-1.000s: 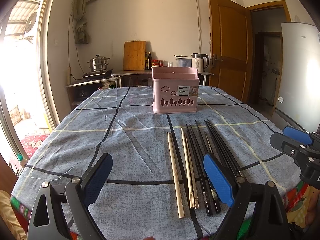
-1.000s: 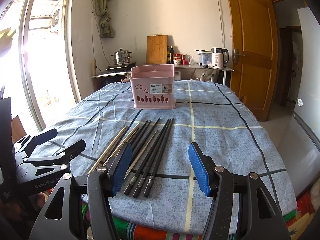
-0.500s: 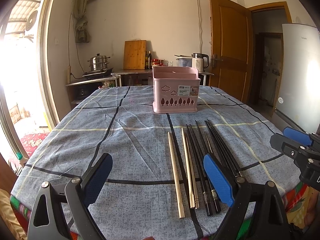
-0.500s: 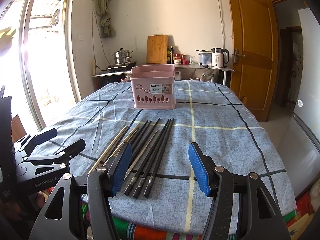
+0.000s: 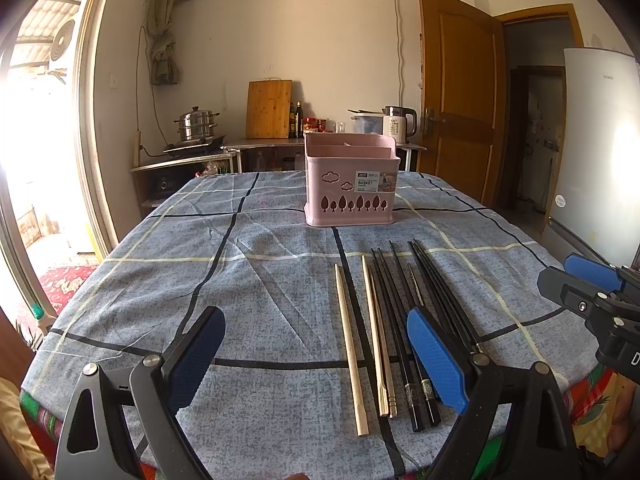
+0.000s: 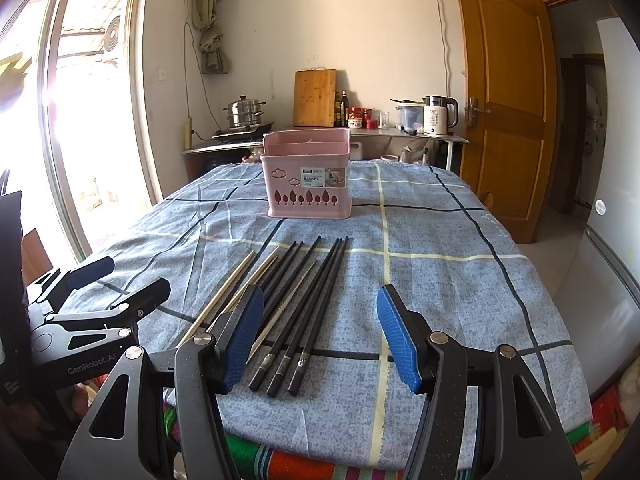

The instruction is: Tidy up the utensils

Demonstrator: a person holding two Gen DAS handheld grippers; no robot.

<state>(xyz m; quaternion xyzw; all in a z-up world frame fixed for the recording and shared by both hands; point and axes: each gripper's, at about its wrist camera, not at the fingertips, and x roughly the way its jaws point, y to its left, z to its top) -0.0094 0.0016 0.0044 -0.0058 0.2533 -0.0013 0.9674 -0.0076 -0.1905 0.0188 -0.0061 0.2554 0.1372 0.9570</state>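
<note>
Several chopsticks lie side by side on the blue checked tablecloth: pale wooden ones (image 5: pixel 349 352) on the left and black ones (image 5: pixel 400 332) on the right; they also show in the right wrist view (image 6: pixel 304 304). A pink utensil basket (image 5: pixel 350 182) stands upright behind them, also in the right wrist view (image 6: pixel 307 178). My left gripper (image 5: pixel 316 356) is open and empty, near the table's front edge, left of the chopsticks' near ends. My right gripper (image 6: pixel 320 336) is open and empty, just above the black chopsticks' near ends.
The table (image 5: pixel 240 280) carries a blue checked cloth over a striped one. Behind it stand a counter with a steel pot (image 5: pixel 197 124), a cutting board (image 5: pixel 268 109) and a kettle (image 5: pixel 398 119). A wooden door (image 5: pixel 460 96) and a white fridge (image 5: pixel 600 140) are on the right.
</note>
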